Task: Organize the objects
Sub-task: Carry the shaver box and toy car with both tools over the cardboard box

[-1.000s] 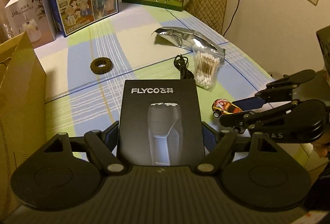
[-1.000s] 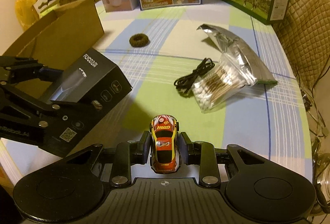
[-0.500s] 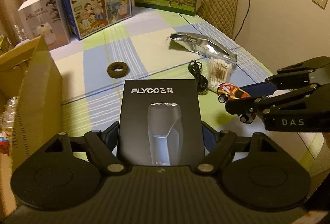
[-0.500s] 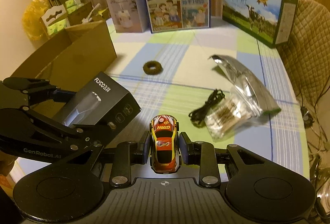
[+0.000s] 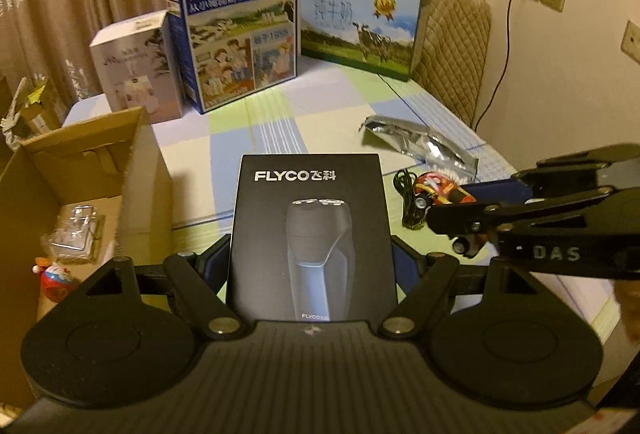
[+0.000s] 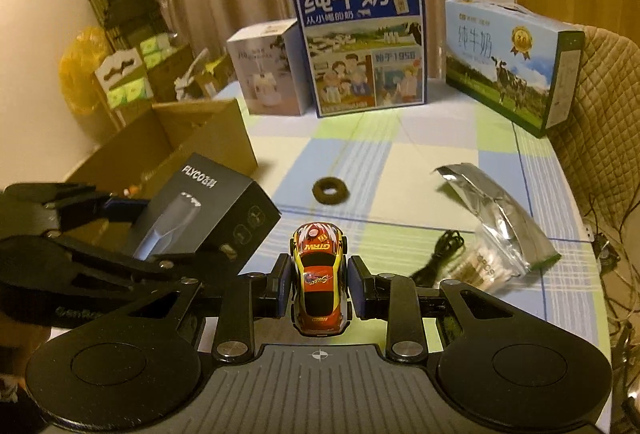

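A checked cloth covers the surface, milk cartons lined along its far edge. The left gripper has its jaws clamped on the black shaver box, held clear of the cloth; left of those jaws an open cardboard box already holds a few items, though I can't make them out well. The right gripper has its jaws clamped on the toy car. Ahead of them a brown ring, black cable, cotton swabs and foil pouch remain unsorted, so roughly half is left
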Tool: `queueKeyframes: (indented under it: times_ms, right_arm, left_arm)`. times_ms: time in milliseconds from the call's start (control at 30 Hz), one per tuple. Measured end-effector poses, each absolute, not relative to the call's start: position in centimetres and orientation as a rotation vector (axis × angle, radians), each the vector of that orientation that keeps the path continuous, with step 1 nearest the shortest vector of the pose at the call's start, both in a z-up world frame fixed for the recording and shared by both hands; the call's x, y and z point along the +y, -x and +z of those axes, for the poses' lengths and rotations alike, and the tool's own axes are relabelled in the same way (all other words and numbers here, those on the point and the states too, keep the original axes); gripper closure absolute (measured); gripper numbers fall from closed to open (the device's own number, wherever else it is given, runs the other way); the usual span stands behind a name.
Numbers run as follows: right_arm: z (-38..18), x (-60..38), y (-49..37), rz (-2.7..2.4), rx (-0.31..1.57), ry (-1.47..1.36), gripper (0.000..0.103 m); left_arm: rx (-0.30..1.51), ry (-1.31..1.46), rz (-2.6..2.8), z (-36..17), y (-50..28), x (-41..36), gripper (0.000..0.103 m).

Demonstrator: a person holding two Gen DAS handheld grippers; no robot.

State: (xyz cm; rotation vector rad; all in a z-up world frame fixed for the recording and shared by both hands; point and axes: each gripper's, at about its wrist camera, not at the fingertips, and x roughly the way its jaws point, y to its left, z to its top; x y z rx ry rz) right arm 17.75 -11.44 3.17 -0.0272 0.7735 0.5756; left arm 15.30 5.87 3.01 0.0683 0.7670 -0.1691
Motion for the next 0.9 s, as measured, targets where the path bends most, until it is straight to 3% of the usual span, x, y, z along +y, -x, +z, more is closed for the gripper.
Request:
queueKeyframes:
  times_ms: [500,900]
  right_arm:
    - [6.0,-7.8,-15.1,0.613,0.738,-0.035,0.076]
    - [9.7,0.4,-12.6,0.758,0.731,0.008,0.076]
  left_arm:
    - [0.706,-0.066,-0.094,8.4,-11.6,10.6,0.027]
    - [0.703,-0.072,0.029,12.1,-7.6,19.9,0.027]
